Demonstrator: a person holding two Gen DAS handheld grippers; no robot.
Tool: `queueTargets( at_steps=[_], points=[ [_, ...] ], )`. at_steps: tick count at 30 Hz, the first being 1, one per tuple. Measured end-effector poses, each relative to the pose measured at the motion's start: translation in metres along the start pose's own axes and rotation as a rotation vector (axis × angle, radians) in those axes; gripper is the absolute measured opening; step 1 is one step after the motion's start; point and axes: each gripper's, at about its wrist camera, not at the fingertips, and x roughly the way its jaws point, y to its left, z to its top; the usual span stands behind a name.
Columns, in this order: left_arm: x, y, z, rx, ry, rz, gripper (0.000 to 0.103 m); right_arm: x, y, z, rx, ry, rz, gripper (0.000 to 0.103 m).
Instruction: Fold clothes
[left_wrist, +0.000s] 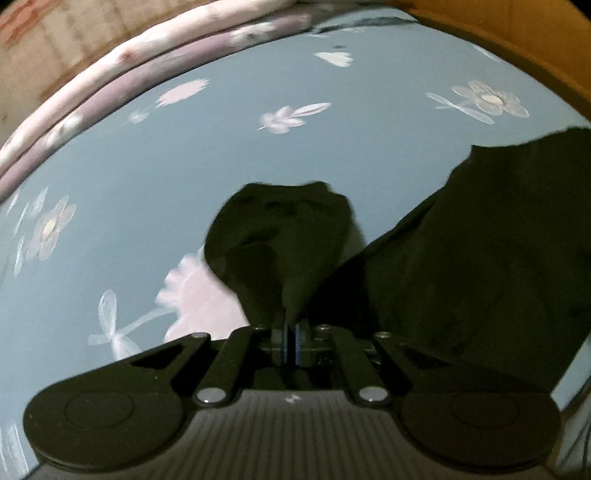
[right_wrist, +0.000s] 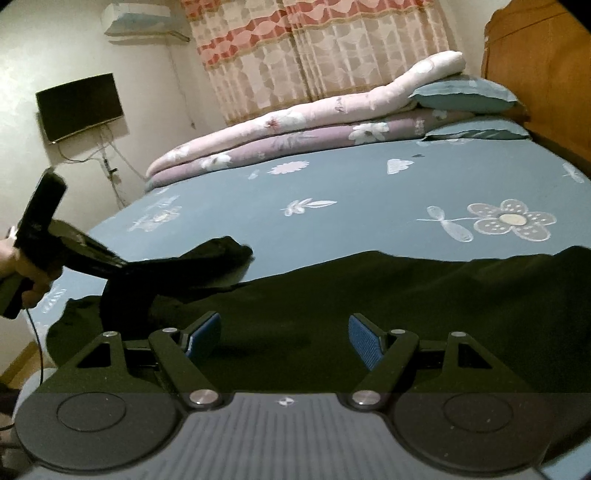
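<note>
in your left wrist view, your left gripper (left_wrist: 291, 338) has its blue pads pressed together on a pinch of the black garment (left_wrist: 461, 266), a lifted flap of it bunching just beyond the jaws while the bulk lies to the right on the blue flowered bedsheet (left_wrist: 184, 177). in your right wrist view, your right gripper (right_wrist: 284, 341) hangs with its jaws wide apart over the near part of the garment, which stretches across the near bed from left to right. at far left your hand (right_wrist: 22, 273) holds the other gripper raised with the cloth trailing from it, and rolled quilts (right_wrist: 295, 125) and pillows (right_wrist: 465, 96) lie along the far side.
</note>
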Motion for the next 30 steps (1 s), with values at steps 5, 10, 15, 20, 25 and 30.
queueTargets(
  at_steps=[5,10,15,20,25,30],
  points=[
    [-0.026,0.025,-0.044,-0.117,-0.004,-0.016,0.001,0.009,0.011,-0.004,-0.003,0.022,0.035,0.08],
    [-0.028,0.038,-0.083,-0.199,0.05,-0.041,0.006,0.019,0.018,-0.008,0.006,0.049,0.059,0.08],
    [-0.045,0.047,-0.086,-0.258,0.012,-0.118,0.014,0.029,0.025,-0.016,0.015,0.08,0.073,0.081],
    [-0.056,0.042,-0.051,-0.204,-0.084,-0.157,0.049,0.029,0.032,-0.017,0.029,0.079,0.082,0.081],
    [-0.022,0.042,-0.019,-0.206,-0.09,-0.16,0.052,0.028,0.039,-0.016,0.031,0.075,0.079,0.081],
    [0.016,0.064,-0.004,-0.274,-0.061,-0.107,0.052,0.032,0.039,-0.02,0.048,0.083,0.061,0.082]
  ],
)
